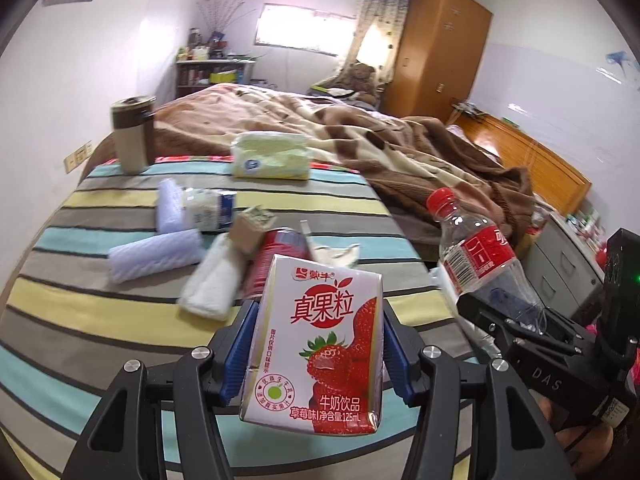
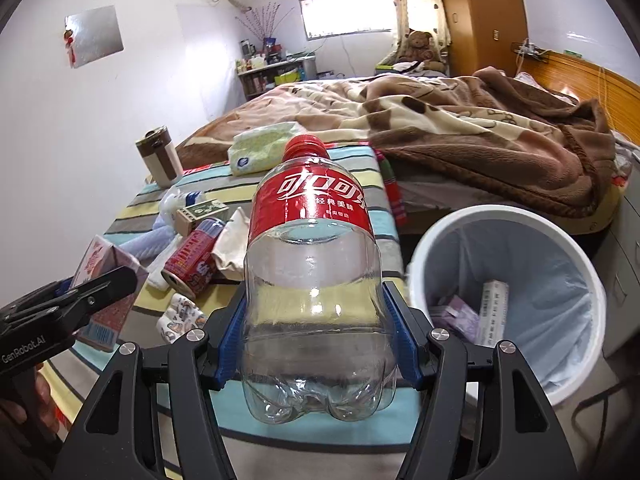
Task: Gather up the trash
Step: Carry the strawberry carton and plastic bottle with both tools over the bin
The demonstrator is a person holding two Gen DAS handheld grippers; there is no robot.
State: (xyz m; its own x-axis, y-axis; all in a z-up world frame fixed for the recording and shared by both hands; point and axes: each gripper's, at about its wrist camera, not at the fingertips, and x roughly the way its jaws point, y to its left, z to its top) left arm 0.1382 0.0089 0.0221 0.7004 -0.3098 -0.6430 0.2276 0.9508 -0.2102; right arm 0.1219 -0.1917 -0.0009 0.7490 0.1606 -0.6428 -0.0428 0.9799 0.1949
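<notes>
My left gripper is shut on a white and red strawberry milk carton, held upright above the striped bedsheet. My right gripper is shut on an empty clear cola bottle with a red label and cap, its blue pads pressing the lower body. In the left wrist view the bottle and right gripper hang to the right. A white trash bin with a pale liner stands right of the bottle, beside the bed. A red can lies on the sheet.
On the sheet lie rolled towels, a small cardboard box, a crumpled wrapper, a tissue pack and a tumbler. A brown blanket covers the far bed. The bin holds a purple packet and a white box.
</notes>
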